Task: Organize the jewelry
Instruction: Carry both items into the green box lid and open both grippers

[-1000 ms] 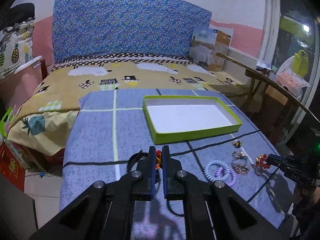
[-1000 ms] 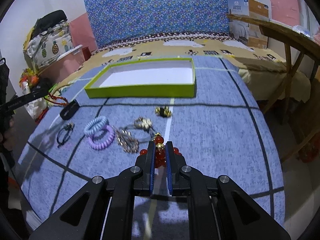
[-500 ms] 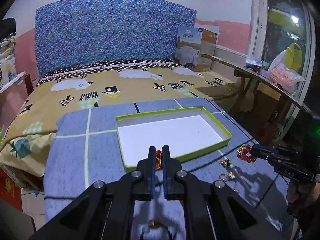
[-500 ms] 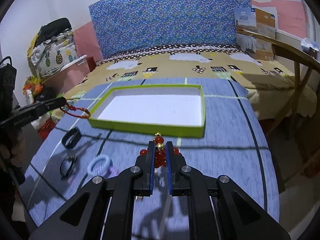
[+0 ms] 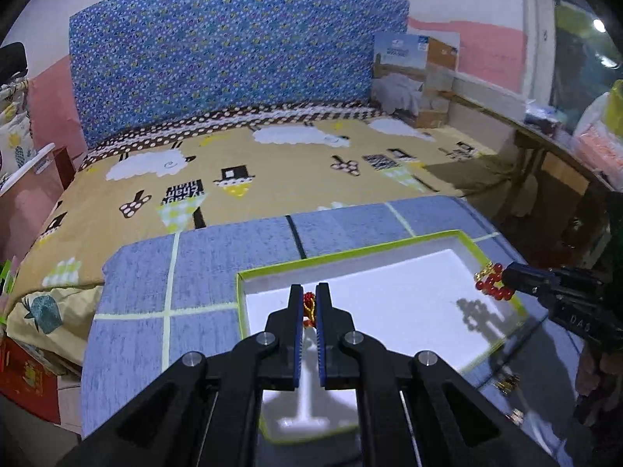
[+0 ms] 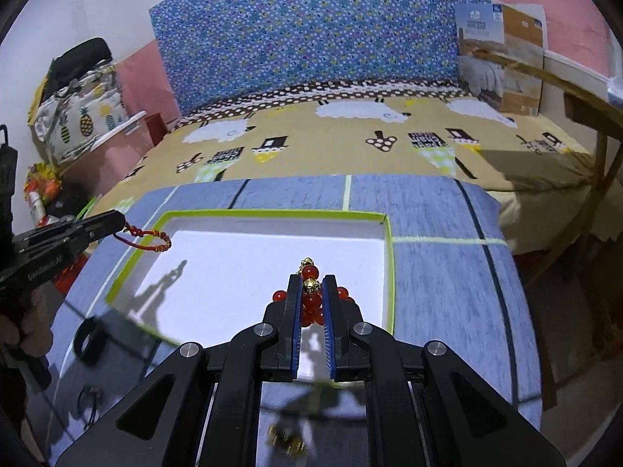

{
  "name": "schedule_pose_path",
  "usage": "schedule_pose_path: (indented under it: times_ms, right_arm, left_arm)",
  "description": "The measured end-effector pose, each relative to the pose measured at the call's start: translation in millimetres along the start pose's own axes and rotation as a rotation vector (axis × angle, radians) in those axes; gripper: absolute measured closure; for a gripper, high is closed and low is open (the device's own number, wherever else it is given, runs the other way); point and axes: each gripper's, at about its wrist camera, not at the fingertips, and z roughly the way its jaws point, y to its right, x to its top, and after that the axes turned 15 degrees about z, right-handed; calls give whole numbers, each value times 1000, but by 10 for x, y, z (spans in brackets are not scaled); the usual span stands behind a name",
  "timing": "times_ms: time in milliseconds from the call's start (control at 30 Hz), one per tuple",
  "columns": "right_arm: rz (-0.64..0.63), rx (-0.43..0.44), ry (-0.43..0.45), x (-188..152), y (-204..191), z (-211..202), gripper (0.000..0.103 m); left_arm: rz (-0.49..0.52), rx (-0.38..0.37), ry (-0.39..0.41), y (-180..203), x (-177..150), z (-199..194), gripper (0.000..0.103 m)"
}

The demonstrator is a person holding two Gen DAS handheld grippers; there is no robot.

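Blurred gold trinket (image 6: 286,441) half-hidden beneath right gripper (image 6: 311,292).

Two black two-finger grippers are held out side by side, both angled downward. The left gripper (image 5: 309,303) has its blue-padded jaws nearly closed, pinching a red cord bracelet (image 5: 308,308) whose loop dangles from the tips. The right gripper (image 6: 311,294) is likewise clamped, gripping a red bead bracelet (image 6: 310,295) between its pads. A hand (image 6: 27,330) wraps around the left gripper's handle, seen from the right wrist view. The two grippers stay apart, with their tips aimed toward each other.
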Motion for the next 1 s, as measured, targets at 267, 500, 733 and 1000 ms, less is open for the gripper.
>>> schedule_pose_path:
  times_ms: [267, 500, 733, 1000]
  right_arm:
    - [44, -38, -60, 167, 168, 499, 93]
    - [44, -57, -96, 142, 224, 667, 93]
    - [46, -63, -91, 139, 211, 634, 84]
    - [48, -47, -79, 47, 196, 426, 77]
  left_arm:
    - [-18, 19, -59, -74, 3, 403, 97]
    - [-22, -1, -105, -55, -78, 563, 96]
    - [-26, -6, -118, -2, -122, 547, 96]
    - [-72, -8, -124, 23, -230, 403, 94]
